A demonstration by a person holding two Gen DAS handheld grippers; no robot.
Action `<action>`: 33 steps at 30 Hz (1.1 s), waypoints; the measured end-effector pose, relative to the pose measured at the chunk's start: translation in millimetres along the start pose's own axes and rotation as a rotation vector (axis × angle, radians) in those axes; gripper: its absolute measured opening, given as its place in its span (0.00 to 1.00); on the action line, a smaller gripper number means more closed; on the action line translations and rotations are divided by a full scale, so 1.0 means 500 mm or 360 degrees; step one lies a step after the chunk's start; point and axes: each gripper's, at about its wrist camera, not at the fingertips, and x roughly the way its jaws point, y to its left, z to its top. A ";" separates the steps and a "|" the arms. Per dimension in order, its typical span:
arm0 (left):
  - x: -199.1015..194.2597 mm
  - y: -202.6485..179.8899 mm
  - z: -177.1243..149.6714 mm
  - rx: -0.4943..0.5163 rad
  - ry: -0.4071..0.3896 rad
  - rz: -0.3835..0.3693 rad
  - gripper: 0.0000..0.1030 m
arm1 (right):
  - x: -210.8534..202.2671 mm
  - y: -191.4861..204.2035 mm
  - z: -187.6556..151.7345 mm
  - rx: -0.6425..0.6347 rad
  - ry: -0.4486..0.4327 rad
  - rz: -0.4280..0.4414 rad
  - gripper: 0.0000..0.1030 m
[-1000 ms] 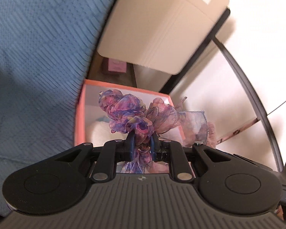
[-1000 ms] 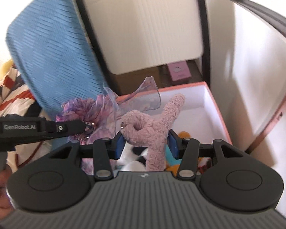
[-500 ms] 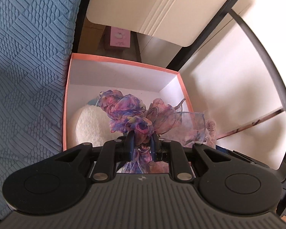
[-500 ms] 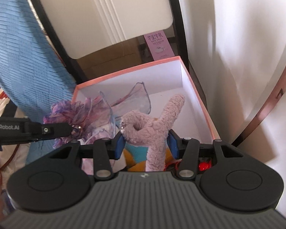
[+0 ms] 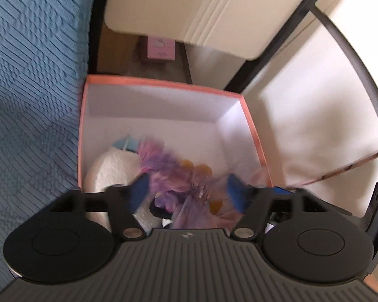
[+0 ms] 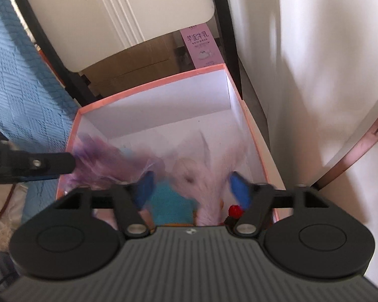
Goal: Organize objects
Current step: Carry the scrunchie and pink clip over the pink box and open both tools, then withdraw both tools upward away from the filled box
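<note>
Left gripper [image 5: 187, 188] jaws opening; purple ribbon bundle [image 5: 161, 168] lies blurred between and below them, unpinched, inside the pink-rimmed box [image 5: 163, 85]. Right gripper [image 6: 191, 185] jaws opening over the pink plush [image 6: 206, 176], directly beneath. Both items lie straight under their grippers, near end of box.

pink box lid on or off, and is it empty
Open, no lid on it. The pink box is not empty: a white plush, purple ribbon and other toys lie inside.

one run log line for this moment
left gripper: opening, purple bow loose | right gripper: opening, pink plush loose | both over box
</note>
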 end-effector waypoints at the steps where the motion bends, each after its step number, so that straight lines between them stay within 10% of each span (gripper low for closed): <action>1: -0.009 -0.001 0.000 0.0000 -0.0017 0.0001 0.79 | -0.007 -0.001 0.003 0.0006 -0.0014 0.0006 0.73; 16: -0.295 -0.038 -0.038 0.0174 -0.0328 -0.0070 0.90 | -0.289 0.112 0.016 -0.0034 -0.0383 0.0088 0.73; 33: -0.504 0.010 -0.231 0.0297 -0.0453 -0.0068 0.93 | -0.452 0.224 -0.198 -0.0049 -0.0409 0.0076 0.83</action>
